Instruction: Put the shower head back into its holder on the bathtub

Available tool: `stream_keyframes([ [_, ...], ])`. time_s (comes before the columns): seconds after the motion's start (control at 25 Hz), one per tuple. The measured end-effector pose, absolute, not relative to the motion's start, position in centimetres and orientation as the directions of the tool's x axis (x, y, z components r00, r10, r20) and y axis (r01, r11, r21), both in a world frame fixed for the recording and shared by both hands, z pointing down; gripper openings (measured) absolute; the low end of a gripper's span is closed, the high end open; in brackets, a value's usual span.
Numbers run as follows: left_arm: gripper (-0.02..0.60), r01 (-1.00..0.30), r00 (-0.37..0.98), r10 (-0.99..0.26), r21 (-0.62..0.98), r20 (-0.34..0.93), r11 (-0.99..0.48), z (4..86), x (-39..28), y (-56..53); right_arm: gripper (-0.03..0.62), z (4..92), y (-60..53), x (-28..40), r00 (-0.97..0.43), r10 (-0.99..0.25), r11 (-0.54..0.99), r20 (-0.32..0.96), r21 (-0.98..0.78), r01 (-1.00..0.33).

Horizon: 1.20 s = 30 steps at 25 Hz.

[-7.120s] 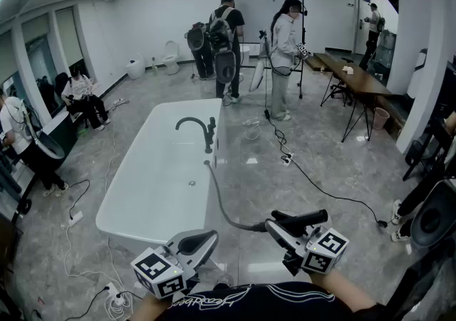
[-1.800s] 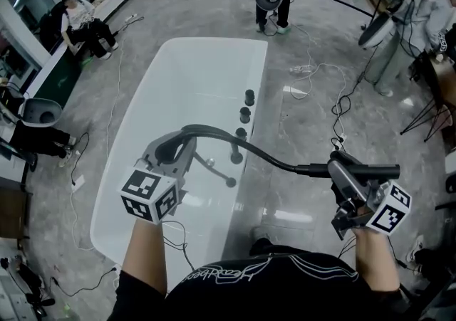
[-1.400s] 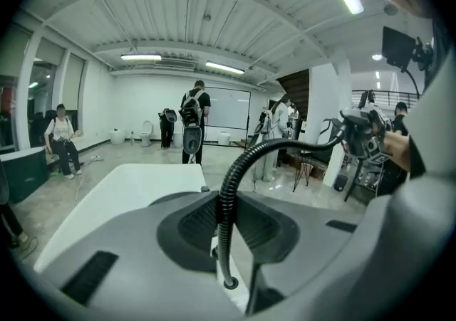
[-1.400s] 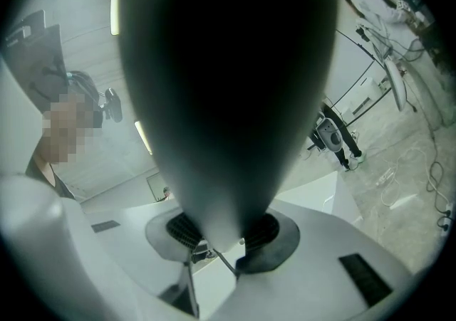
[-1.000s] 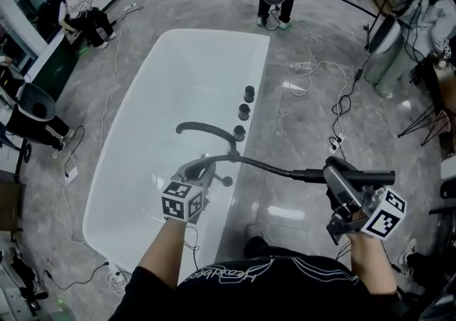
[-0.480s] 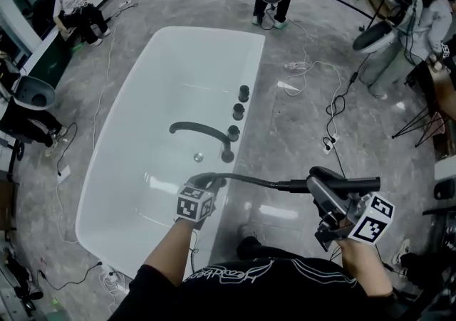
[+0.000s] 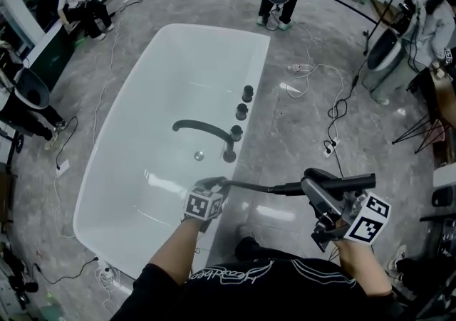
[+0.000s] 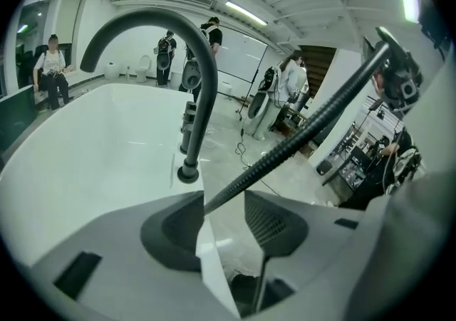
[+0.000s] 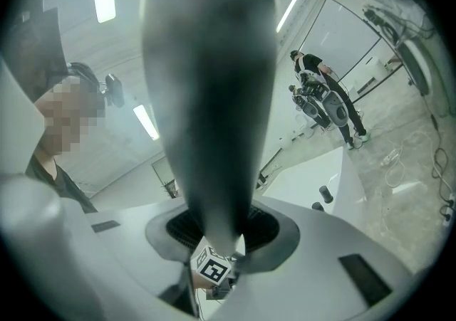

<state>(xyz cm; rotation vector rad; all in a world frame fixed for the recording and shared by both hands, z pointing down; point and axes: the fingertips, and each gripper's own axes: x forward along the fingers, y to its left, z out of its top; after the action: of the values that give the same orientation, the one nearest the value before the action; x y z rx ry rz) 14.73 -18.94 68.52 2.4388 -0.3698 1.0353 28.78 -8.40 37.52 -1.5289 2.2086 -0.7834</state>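
Hose (image 7: 253, 186) at bathtub (image 7: 100, 163) rim

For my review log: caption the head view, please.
Right tongs grip the shower head beside the bathtub; left tongs, jaws just opened, straddle its hose over the rim.

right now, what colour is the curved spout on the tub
Matte black all over; the spout shows best in the left gripper view, against the white tub.
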Motion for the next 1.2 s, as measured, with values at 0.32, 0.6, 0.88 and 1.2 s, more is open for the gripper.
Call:
stream_keyframes([
  [0.32,0.183,-0.415,0.715,-0.078,0.333,0.695,-0.847,66.3,12.3,-17.9,0.120,39.6,-9.4,28.0,-0.363,-0.928,0.245,0.082,-0.601,-0.761],
  [0.6,0.054,-0.398,0.832,-0.146,0.391,0.535,-0.830,58.5,9.6,-19.2,0.120,41.7,-12.9,25.6,-0.377,-0.918,0.241,0.118,-0.590,-0.770],
  [0.88,0.005,-0.338,0.911,-0.191,0.396,0.367,-0.853,49.0,8.7,-16.9,0.120,42.4,-14.5,24.4,-0.406,-0.899,0.271,0.165,-0.518,-0.811],
  [1.2,0.005,-0.339,0.927,-0.244,0.356,0.286,-0.871,44.2,4.8,-14.9,0.120,46.6,-16.6,21.6,-0.422,-0.866,0.302,0.268,-0.394,-0.868],
])
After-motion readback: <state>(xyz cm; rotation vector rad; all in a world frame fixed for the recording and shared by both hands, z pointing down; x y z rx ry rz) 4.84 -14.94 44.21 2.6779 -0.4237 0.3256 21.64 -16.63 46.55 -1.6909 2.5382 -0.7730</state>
